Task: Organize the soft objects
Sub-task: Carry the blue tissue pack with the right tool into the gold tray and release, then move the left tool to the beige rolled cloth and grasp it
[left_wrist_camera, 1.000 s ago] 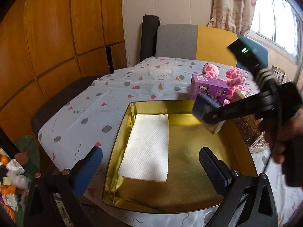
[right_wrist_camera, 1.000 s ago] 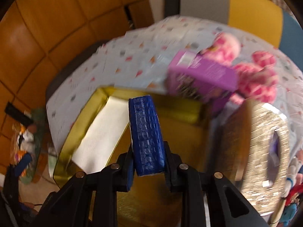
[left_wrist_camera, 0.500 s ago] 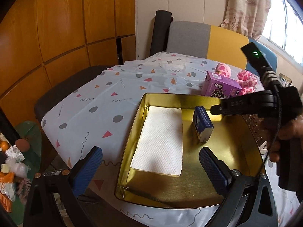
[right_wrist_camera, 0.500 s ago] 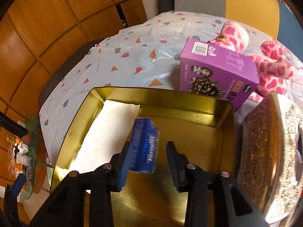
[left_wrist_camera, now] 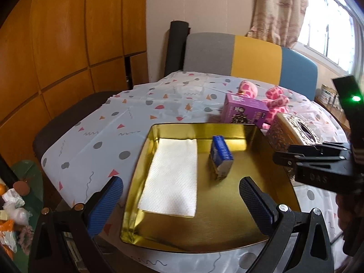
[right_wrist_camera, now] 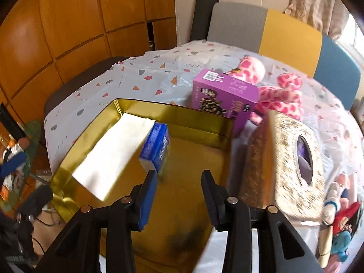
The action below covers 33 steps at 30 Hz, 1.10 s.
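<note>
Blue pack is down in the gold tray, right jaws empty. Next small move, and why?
Probably swing the right gripper, jaws opening and empty, toward the pink plush toy behind the purple box. The blue pack already rests in the gold tray beside the napkin.

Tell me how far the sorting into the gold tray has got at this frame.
Done: a white napkin and a blue pack sit in the gold tray. In hand: nothing; the right tongs are opening with nothing between them, and the left tongs stand open. Left: the pink plush toy lies outside, behind the purple box.
</note>
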Motion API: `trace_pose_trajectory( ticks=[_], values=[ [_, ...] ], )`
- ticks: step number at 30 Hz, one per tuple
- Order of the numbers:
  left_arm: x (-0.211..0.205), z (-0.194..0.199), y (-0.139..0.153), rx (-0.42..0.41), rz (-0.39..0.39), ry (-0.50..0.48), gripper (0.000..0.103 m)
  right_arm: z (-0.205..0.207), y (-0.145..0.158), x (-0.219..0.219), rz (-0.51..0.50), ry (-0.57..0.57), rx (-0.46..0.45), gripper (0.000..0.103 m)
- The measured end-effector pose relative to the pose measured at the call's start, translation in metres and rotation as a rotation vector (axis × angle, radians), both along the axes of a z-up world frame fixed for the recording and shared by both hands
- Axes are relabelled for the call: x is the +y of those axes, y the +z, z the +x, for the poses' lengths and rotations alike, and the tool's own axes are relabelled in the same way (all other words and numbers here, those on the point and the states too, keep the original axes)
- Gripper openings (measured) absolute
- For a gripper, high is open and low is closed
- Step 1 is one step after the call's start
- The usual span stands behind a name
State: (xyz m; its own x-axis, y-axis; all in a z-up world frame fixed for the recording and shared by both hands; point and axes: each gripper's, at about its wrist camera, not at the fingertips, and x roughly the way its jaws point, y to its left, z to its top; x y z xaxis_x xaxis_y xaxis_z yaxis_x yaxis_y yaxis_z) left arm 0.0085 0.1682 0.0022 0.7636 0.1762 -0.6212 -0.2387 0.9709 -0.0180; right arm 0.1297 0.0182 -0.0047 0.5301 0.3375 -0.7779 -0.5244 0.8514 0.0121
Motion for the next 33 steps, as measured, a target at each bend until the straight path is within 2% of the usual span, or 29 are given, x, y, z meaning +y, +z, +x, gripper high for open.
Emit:
trace_pose_trajectory(
  ticks=[9, 18, 24, 27, 33],
  values=[
    [-0.026, 0.003, 0.005, -0.001, -0.004, -0.075, 0.103, -0.026, 0.003, -0.050, 0.013, -0.068, -0.050, 0.041],
    [-0.062, 0.007, 0.008, 0.001, 0.017, -0.184, 0.103, -0.034, 0.008, -0.113, 0.022, -0.201, -0.082, 0.041],
    [-0.089, 0.012, 0.007, 0.023, 0.013, -0.264, 0.103, -0.035, 0.009, -0.166, 0.015, -0.330, -0.091, 0.041],
    [-0.105, 0.014, 0.007, 0.023, 0.037, -0.306, 0.103, -0.036, 0.012, -0.199, 0.020, -0.407, -0.102, 0.041],
    [-0.140, 0.021, 0.010, 0.029, 0.034, -0.419, 0.102, -0.041, 0.016, -0.280, 0.047, -0.645, -0.124, 0.041]
  ],
)
